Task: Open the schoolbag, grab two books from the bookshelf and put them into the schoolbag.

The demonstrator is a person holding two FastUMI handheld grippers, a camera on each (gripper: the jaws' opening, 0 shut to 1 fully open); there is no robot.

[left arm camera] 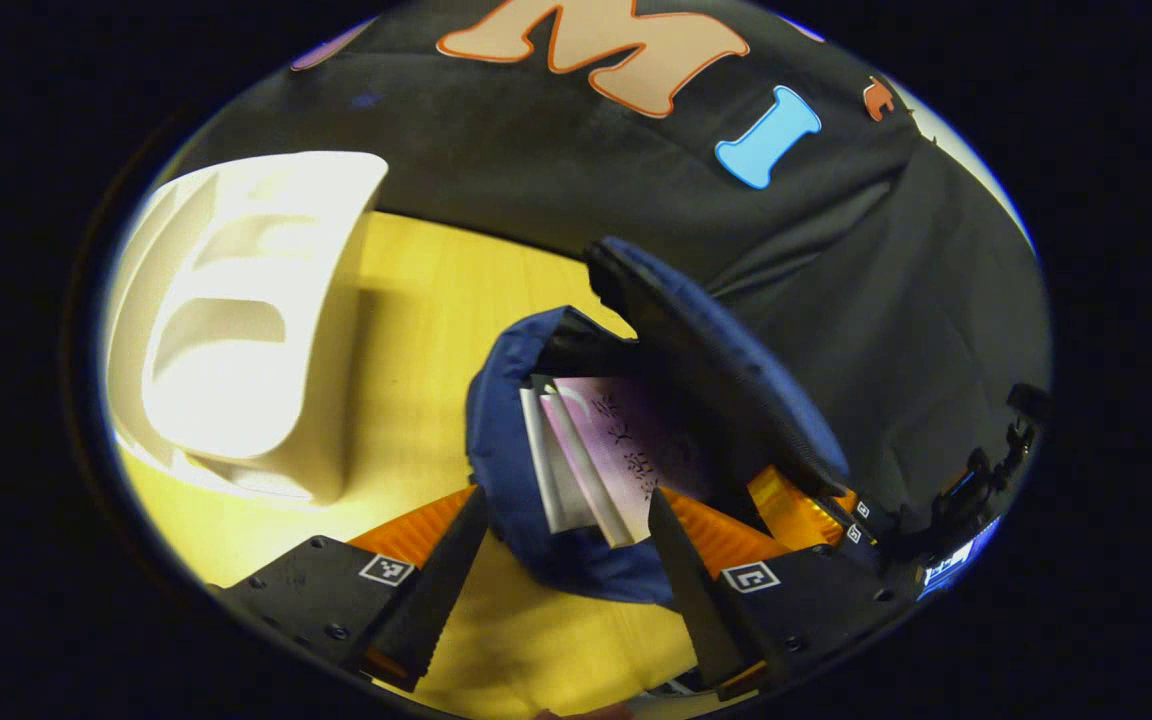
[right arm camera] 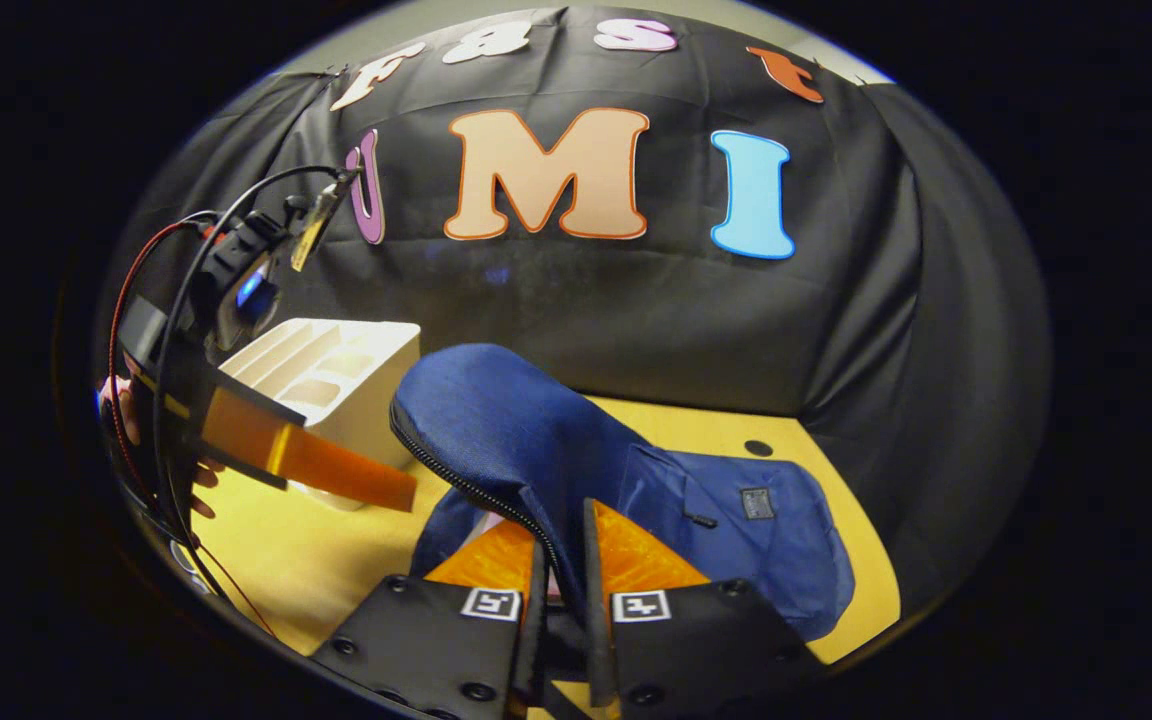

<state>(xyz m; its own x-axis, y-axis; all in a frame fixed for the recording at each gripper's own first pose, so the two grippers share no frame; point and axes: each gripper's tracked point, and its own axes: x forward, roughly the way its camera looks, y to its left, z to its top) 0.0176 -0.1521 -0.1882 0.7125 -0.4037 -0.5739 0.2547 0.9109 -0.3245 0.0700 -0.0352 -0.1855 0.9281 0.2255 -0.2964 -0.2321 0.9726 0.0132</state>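
Blue schoolbag (left arm camera: 576,560) holds two books (left arm camera: 596,450); the right gripper (right arm camera: 564,560) pinches its flap (right arm camera: 496,430), the left gripper (left arm camera: 566,540) is spread.

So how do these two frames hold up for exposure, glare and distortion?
Left gripper view: the white bookshelf is overexposed, its detail washed out, and the schoolbag mouth is dim. Right gripper view: even light, the schoolbag sharp, fisheye bending the table edge.

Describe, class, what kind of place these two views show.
Probably a staged recording booth, not a real home: a black cloth wall backs a yellow wooden tabletop with a white bookshelf and a blue schoolbag, handled with a hand-held left gripper and right gripper.
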